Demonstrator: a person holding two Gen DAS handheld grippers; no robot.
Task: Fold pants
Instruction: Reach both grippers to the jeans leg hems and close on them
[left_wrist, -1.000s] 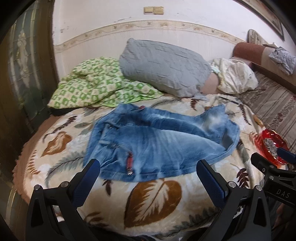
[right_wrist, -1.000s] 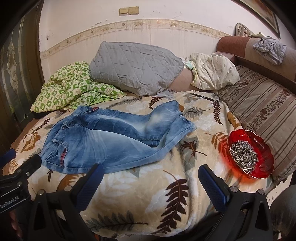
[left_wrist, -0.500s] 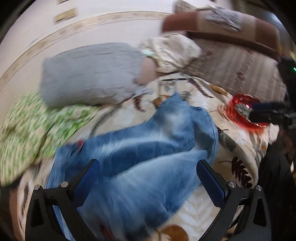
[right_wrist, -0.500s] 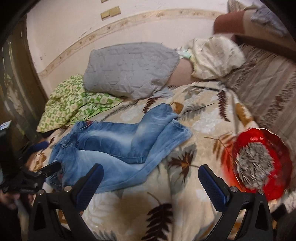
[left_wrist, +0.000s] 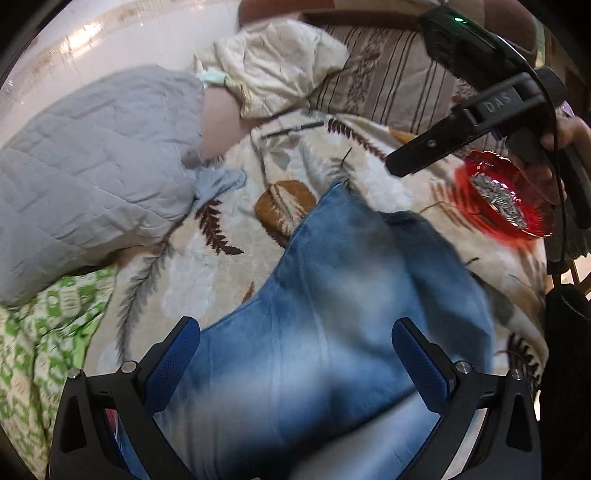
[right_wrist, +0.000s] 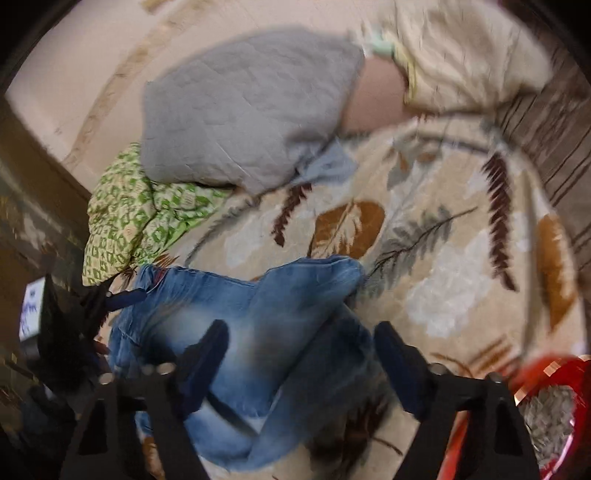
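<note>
Already bent once, the faded blue denim pants lie across the lower middle of both views on the cream leaf-print blanket, legs doubled over. At lower left and centre, the left gripper hovers spread, nothing pinched. Further right, the right gripper is narrowing over the denim, pads not yet pressing, presumably to catch the leg ends.

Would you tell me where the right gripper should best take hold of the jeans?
Probably the leg cuffs, approached from above: the jeans lie flat on the blanket, their hem edges free. The right gripper, its jaws closing, hangs over the legs, gripping nothing.
</note>
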